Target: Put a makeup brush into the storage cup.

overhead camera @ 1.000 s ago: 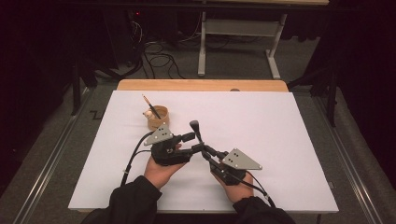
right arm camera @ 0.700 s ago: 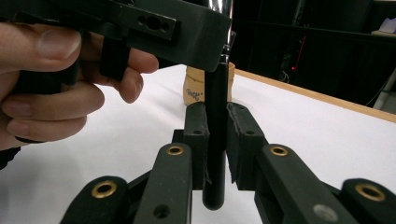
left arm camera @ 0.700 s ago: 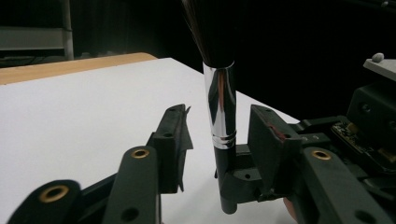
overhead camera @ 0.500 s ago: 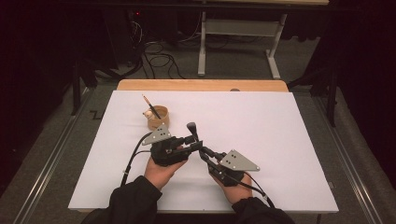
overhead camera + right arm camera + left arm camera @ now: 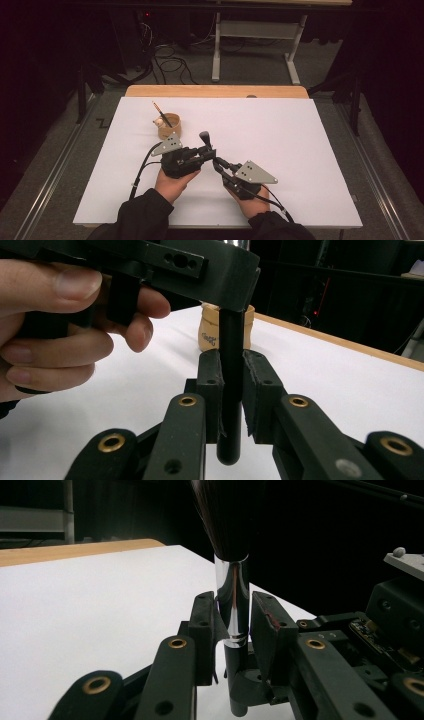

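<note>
Above white table (image 5: pixel 310 150), mid-front: makeup brush (image 5: pixel 204 138) stood upright, bristles up. Left gripper (image 5: pixel 232 622) clamped its silver ferrule; right gripper (image 5: pixel 231 385) clamped black handle below. Wooden cup (image 5: pixel 169 126) stood behind-left.

Bright white table (image 5: pixel 310 150), dark surroundings (soft close-ups).

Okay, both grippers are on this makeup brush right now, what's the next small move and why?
Probably open the left gripper a little. Its jaws sit on the shiny ferrule of the brush, while the right gripper already clamps the black handle below, so one grip could carry it toward the wooden cup.
</note>
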`<act>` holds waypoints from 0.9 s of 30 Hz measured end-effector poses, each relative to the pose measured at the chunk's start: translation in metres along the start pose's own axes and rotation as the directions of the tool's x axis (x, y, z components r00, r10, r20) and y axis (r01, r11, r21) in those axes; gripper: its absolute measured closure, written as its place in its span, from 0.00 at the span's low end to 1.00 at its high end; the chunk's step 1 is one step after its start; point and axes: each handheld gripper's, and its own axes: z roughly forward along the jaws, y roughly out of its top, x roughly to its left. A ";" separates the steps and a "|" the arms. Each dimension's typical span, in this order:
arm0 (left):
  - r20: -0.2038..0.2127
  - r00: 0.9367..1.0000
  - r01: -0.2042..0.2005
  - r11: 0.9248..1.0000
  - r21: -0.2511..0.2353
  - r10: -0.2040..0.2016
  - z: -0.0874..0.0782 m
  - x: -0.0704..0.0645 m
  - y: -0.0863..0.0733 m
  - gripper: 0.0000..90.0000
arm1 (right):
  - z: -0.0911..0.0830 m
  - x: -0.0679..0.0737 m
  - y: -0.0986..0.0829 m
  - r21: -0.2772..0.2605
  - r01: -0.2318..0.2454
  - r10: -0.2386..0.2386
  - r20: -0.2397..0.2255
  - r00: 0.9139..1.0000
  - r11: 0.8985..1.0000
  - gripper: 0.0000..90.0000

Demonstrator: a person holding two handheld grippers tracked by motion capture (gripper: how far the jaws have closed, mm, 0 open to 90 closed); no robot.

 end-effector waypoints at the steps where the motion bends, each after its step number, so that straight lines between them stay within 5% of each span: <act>1: -0.001 1.000 -0.001 1.000 0.001 0.001 0.000 0.000 0.000 0.81 | 0.000 0.000 0.000 0.000 -0.001 0.001 -0.001 1.000 1.000 0.89; 24: 0.008 1.000 -0.018 1.000 -0.014 0.018 0.000 -0.003 -0.001 0.87 | 0.000 0.001 0.000 -0.006 0.006 -0.006 0.005 1.000 1.000 0.88; 27: 0.003 1.000 -0.021 1.000 -0.011 0.021 0.000 -0.003 -0.001 0.87 | 0.000 0.001 0.001 -0.007 -0.003 0.003 0.017 1.000 1.000 0.77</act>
